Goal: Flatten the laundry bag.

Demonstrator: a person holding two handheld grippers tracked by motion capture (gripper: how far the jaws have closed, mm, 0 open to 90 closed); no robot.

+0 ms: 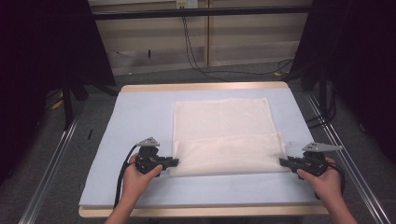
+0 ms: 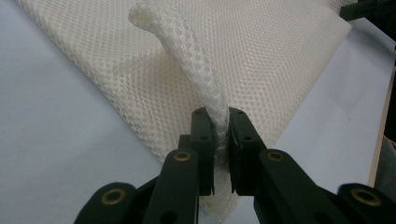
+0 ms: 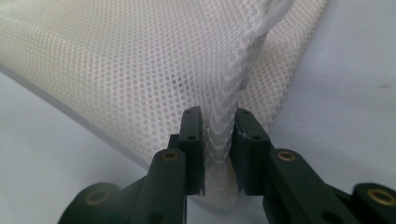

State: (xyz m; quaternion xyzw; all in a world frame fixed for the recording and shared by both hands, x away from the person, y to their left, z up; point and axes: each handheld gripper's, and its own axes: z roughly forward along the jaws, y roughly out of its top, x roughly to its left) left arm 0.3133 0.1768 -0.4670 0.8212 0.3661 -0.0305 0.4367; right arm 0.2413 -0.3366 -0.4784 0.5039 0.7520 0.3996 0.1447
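Observation:
A white mesh cloth [image 1: 224,135] lies on the light blue table cover [image 1: 140,116], with its near part folded over itself. My left gripper [image 1: 175,162] is at the fold's near left corner. In the left gripper view its jaws [image 2: 218,114] are shut on a raised ridge of the mesh cloth [image 2: 196,70]. My right gripper [image 1: 282,162] is at the near right corner. Its jaws [image 3: 218,112] stand a little wider, with a bunched edge of the mesh cloth [image 3: 140,60] filling the gap between the pads. Both held corners sit low, just above the cover.
The table's wooden edge [image 1: 201,211] runs along the front. Metal rails [image 1: 51,158] flank the table on the floor, and black cables [image 1: 196,51] trail behind it. Bare cover lies to the left and right of the cloth.

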